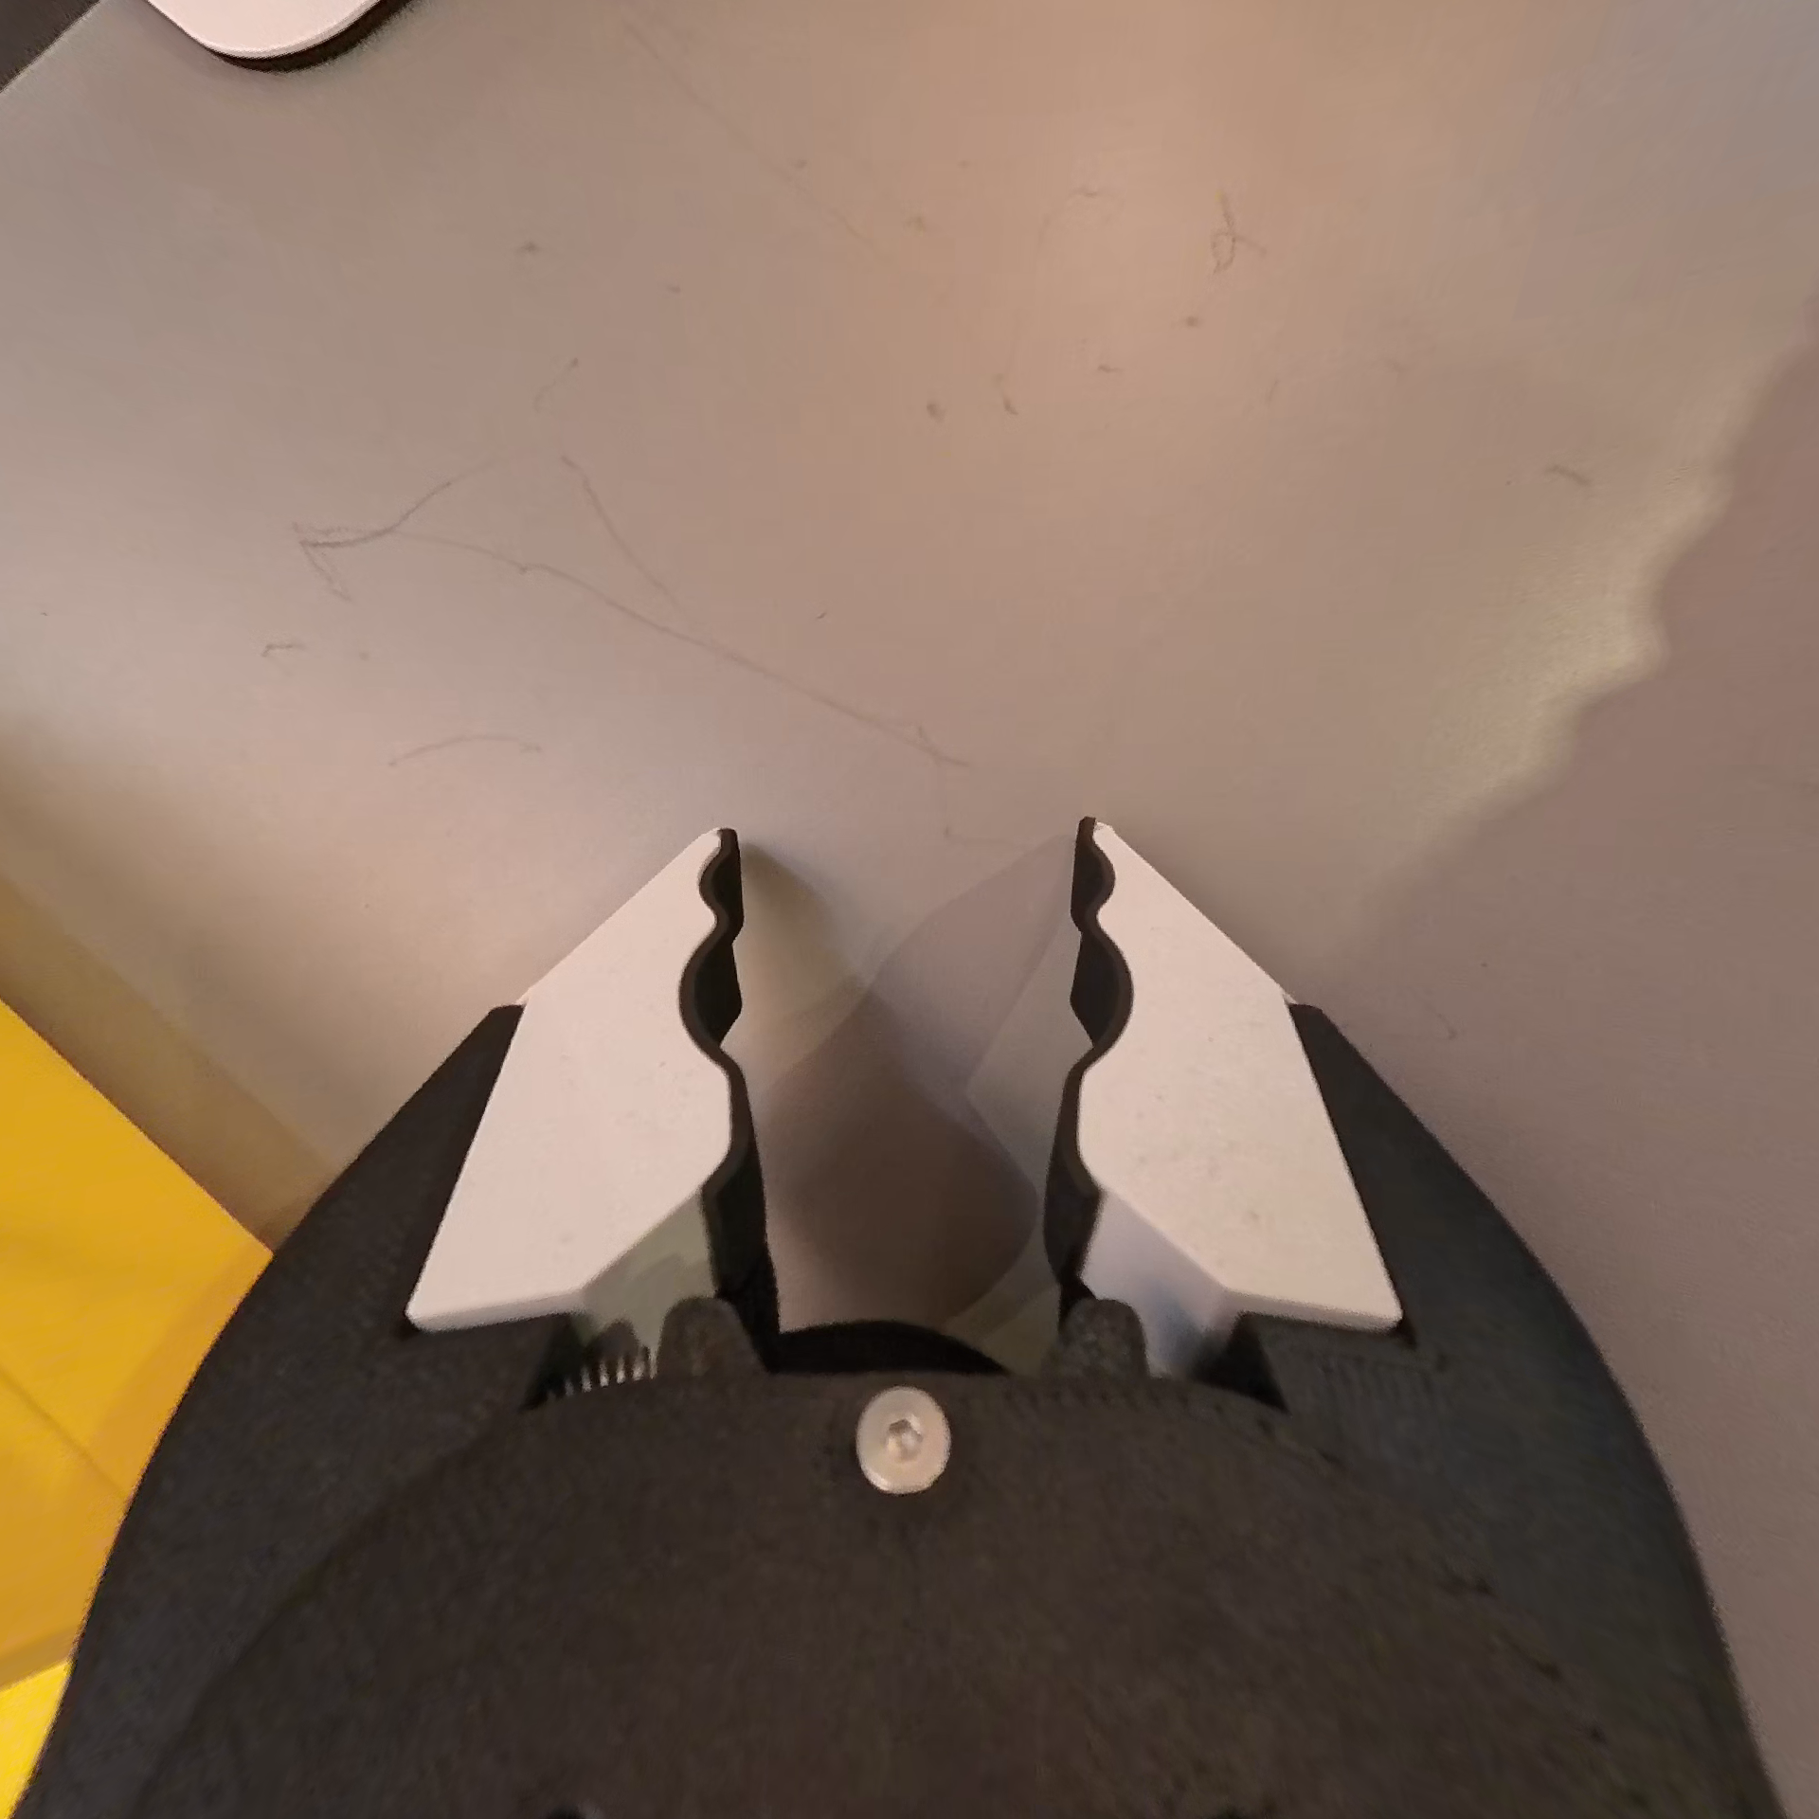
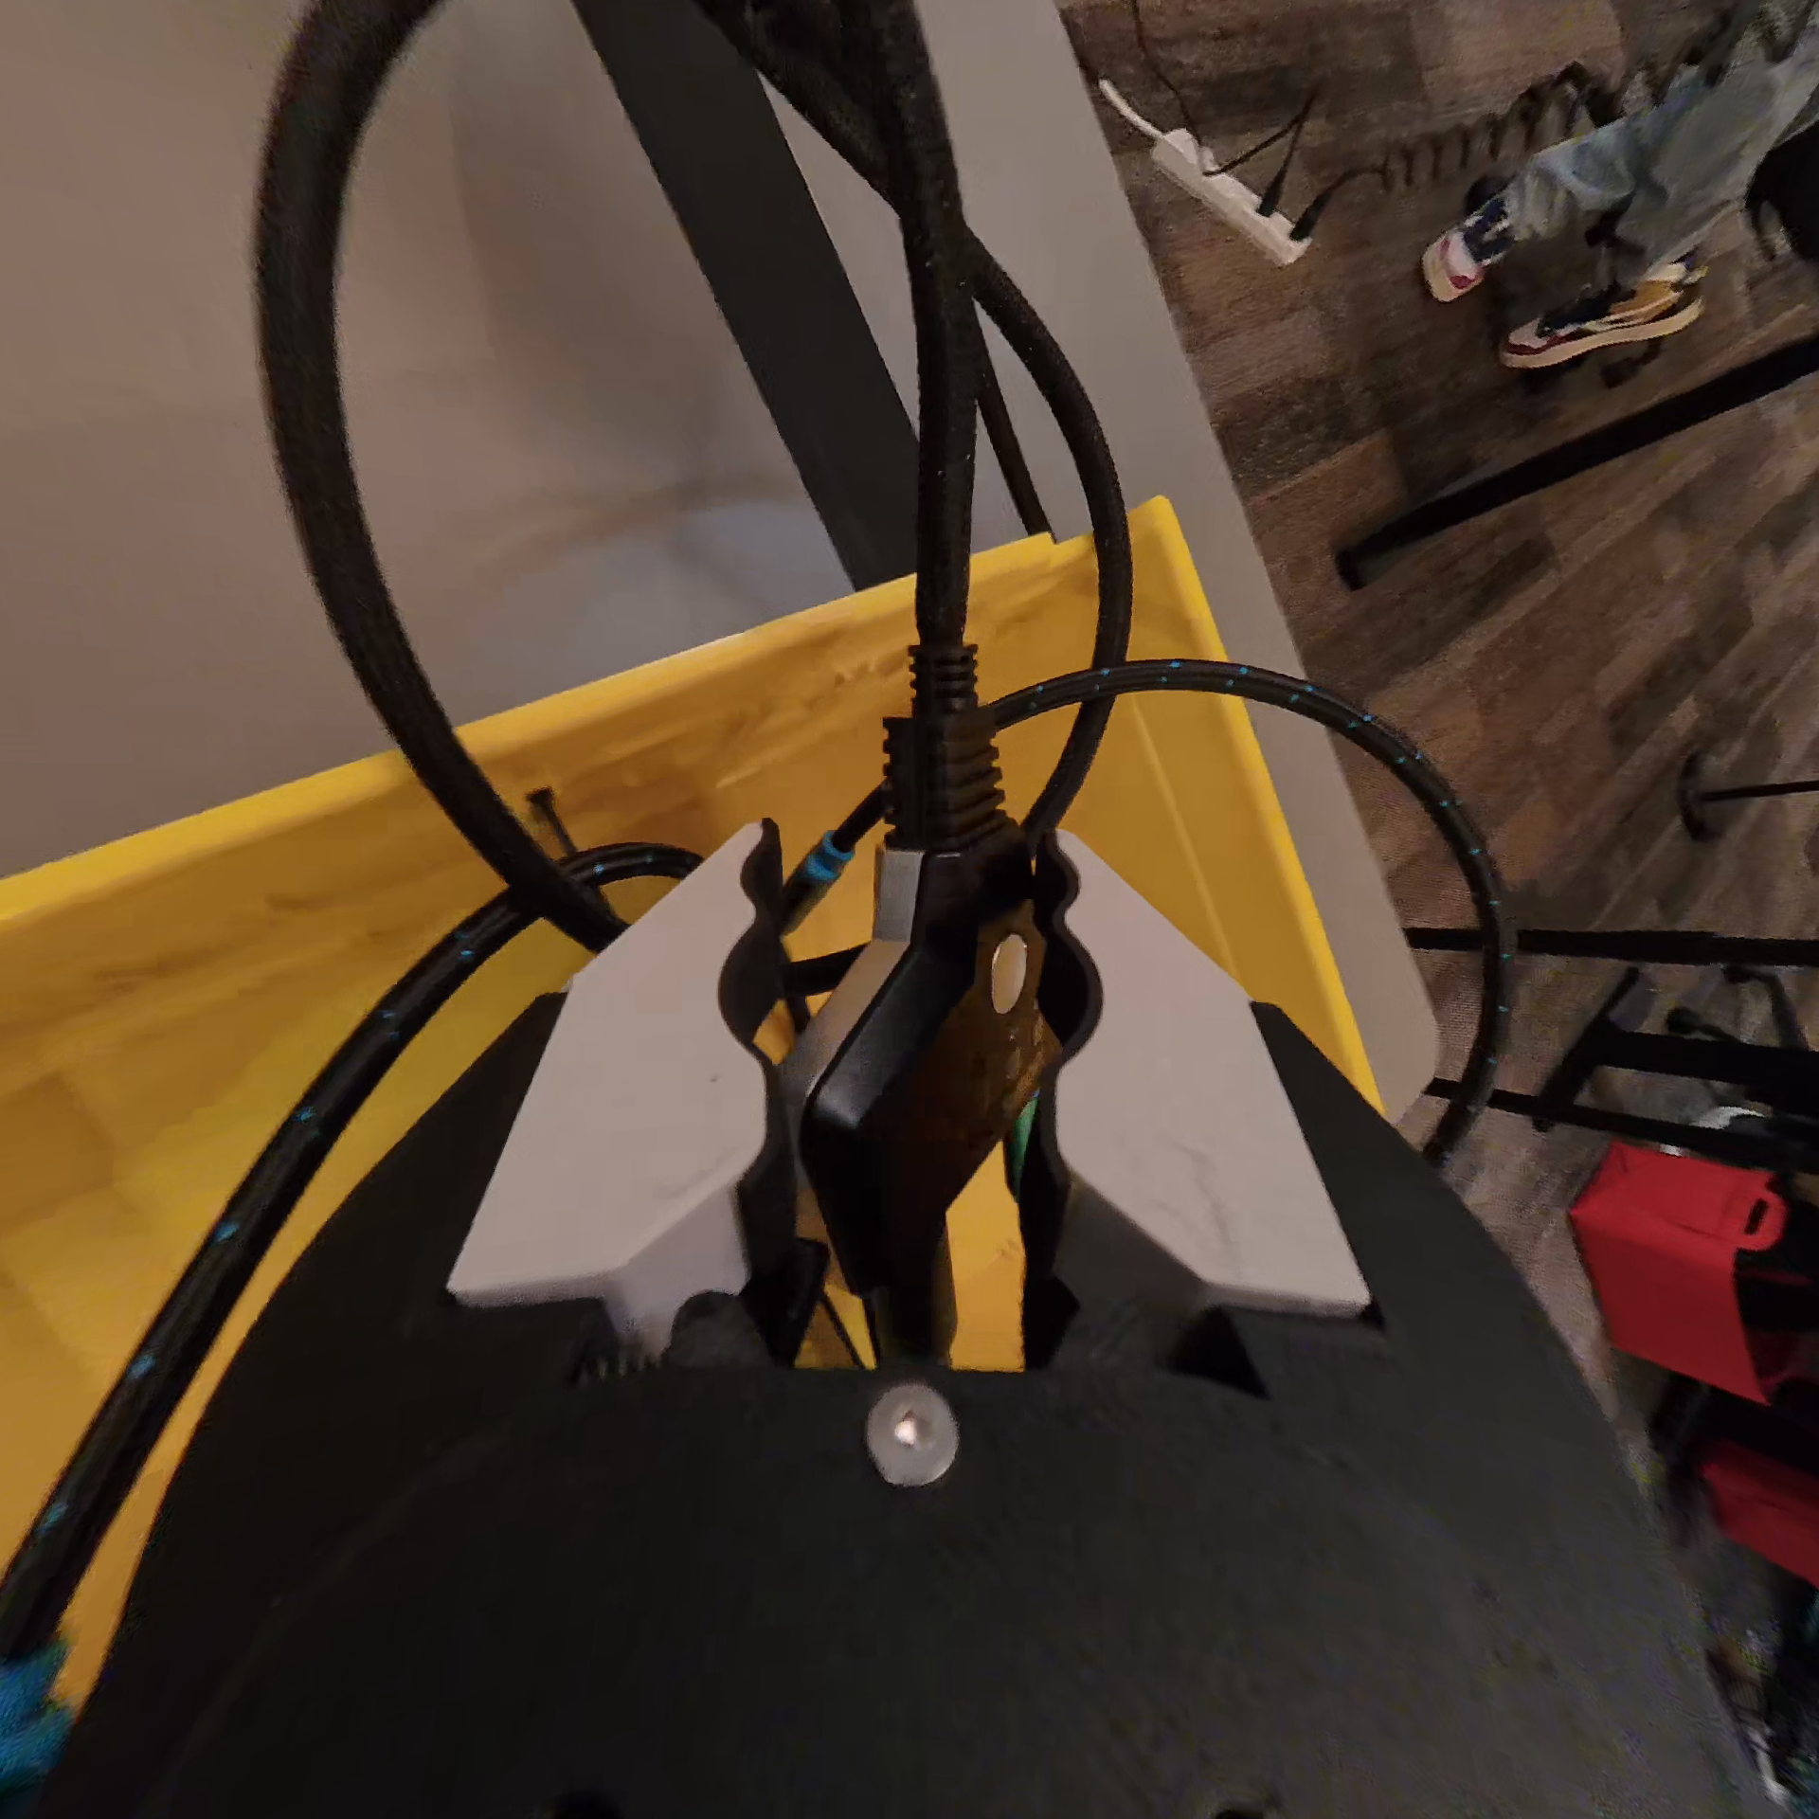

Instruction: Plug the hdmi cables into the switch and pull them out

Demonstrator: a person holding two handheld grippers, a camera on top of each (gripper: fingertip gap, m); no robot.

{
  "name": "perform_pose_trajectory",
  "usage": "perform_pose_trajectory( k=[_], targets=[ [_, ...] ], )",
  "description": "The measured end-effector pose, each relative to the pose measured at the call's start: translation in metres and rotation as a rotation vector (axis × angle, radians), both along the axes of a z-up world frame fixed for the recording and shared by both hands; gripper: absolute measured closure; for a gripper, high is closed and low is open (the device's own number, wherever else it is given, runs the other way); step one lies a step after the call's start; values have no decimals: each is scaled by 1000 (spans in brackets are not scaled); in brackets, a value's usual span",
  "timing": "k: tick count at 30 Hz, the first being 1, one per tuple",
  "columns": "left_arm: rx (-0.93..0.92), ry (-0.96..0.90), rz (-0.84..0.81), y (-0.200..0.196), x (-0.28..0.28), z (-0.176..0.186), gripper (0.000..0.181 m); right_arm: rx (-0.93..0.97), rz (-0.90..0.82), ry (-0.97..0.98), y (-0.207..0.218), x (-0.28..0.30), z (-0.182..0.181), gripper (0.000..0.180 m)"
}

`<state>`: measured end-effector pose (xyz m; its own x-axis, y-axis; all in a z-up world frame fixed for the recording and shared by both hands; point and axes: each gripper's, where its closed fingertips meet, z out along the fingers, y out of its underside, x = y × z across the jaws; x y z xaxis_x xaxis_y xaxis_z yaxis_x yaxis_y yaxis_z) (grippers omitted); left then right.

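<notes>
– HDMI switch [image 2: 886, 1102]: where, relative to the jaws?

– Right between the jaws of the right gripper [image 2: 910, 837], edge-on and tilted, with its far end just short of the fingertips. Jaws drawn most of the way in against its two sides, so gripped, by the look of it. Hangs above a yellow bin [image 2: 394, 935], resting on nothing visible.

– And the left gripper [image 1: 906, 832]?

– Jaws spread wide, nothing between them. Only bare grey table [image 1: 886, 394] ahead of the fingertips, plus a white object [image 1: 276, 30] far off to the upper left, cut by the frame edge.

– How far along, then?

– Probably midway. One black braided HDMI cable [image 2: 945, 778] seemingly seated in the switch's far end, level with the fingertips, ribbed strain relief running straight on beyond them. A blue-flecked cable [image 2: 1378, 728] looping from left of the jaws round to the right, end lost behind the switch; plugged or loose, cannot tell. A thick black cable [image 2: 325, 492] arcing away left of the jaws. Left to do, as a judgement: pulling at least that one seated plug out, most likely with the idle left gripper. No telling about further plugging.

– Looks of the switch?

– Small, flat, black, rounded at the corners. Silver-grey casing on the side toward the left jaw. Brownish label with a round silver spot toward the right jaw.
</notes>
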<state>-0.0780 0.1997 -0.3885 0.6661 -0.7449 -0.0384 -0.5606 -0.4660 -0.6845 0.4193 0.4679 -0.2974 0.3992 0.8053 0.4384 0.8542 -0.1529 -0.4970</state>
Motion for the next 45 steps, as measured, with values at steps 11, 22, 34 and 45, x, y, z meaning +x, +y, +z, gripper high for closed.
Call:
perform_pose_trajectory(
  k=[11,22,34,45],
  targets=[
    [-3,-2,-3,0,0,0,115,-160,40,-16,-27,2,16,147],
    [-5,-4,-5,-1,0,0,114,-257,-77,144,-6,4,-4,152],
    [-5,-5,-7,-2,1,0,114,-365,-124,65,6,11,-43,153],
    [-6,8,-22,-7,4,0,114,-315,-101,-195,8,7,-59,156]
  ],
)
